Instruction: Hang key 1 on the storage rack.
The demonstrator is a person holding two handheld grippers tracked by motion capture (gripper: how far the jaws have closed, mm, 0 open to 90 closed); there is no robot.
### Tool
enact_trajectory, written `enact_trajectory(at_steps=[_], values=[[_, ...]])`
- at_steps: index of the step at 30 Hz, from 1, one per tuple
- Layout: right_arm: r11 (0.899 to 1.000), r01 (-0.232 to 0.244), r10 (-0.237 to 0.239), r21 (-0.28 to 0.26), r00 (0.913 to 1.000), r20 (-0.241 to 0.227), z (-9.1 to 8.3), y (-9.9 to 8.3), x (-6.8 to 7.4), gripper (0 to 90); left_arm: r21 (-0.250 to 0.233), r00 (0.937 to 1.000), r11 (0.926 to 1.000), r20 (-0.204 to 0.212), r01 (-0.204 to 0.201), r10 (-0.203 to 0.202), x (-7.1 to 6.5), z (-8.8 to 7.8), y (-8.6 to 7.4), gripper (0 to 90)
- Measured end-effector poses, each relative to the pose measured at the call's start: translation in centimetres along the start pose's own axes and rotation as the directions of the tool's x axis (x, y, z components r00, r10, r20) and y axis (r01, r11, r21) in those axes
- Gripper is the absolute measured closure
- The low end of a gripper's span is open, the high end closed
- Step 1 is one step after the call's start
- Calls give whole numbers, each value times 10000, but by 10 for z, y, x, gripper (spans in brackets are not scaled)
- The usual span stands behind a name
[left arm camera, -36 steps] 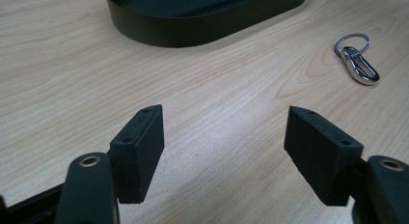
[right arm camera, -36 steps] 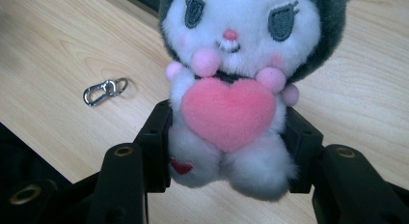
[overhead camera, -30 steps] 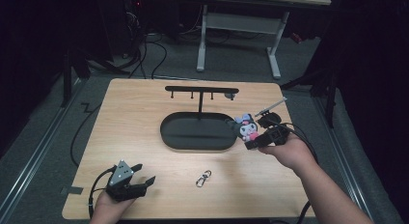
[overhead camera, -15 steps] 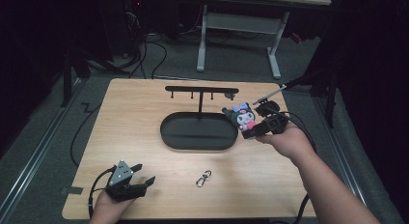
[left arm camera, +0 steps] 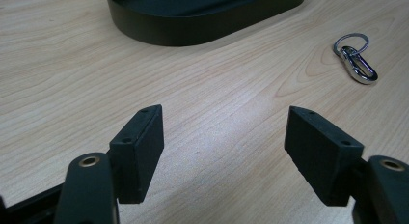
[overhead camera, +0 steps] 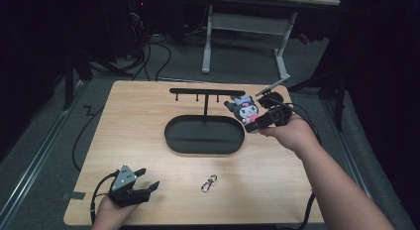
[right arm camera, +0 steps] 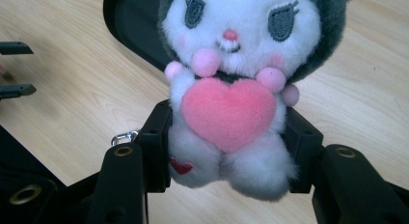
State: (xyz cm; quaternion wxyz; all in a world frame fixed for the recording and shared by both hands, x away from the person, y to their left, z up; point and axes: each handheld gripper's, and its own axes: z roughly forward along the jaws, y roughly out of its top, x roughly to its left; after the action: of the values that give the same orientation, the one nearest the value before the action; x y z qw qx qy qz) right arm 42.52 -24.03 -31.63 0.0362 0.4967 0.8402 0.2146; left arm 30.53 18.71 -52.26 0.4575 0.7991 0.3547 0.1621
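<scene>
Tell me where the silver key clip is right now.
In the high view the silver key clip lies on the table near its front edge, between the black oval tray and the person, to the right of the left gripper.

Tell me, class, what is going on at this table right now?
A person works with a gripper in each hand. The right gripper is shut on a small plush toy holding a pink heart, and carries it in the air near the right end of the black hook stand above its oval tray. The left gripper rests open near the table's front edge. A silver key clip lies on the wood in front of the tray.
</scene>
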Motion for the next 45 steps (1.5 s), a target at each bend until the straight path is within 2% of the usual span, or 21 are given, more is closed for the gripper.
enact_trajectory(at_steps=[9,20,27,36,45], values=[[9997,-117,121,-212,9998,182,-4,16,-2,489,-37,10000,10000,7,9,-9,0,0,0,308],[9987,-285,301,-424,9988,375,-6,22,-10,489,15,10000,10000,54,-36,36,0,0,0,308],[9987,-385,400,-348,9983,435,-1,13,-16,489,50,10000,10000,85,-46,46,-1,1,0,308],[9976,-655,660,-206,9975,242,10,-5,-26,488,115,9999,9999,118,-120,119,-2,3,-1,308],[9971,-760,759,42,9970,137,29,-16,-30,487,157,9998,9998,129,-143,141,-3,4,-1,308]])
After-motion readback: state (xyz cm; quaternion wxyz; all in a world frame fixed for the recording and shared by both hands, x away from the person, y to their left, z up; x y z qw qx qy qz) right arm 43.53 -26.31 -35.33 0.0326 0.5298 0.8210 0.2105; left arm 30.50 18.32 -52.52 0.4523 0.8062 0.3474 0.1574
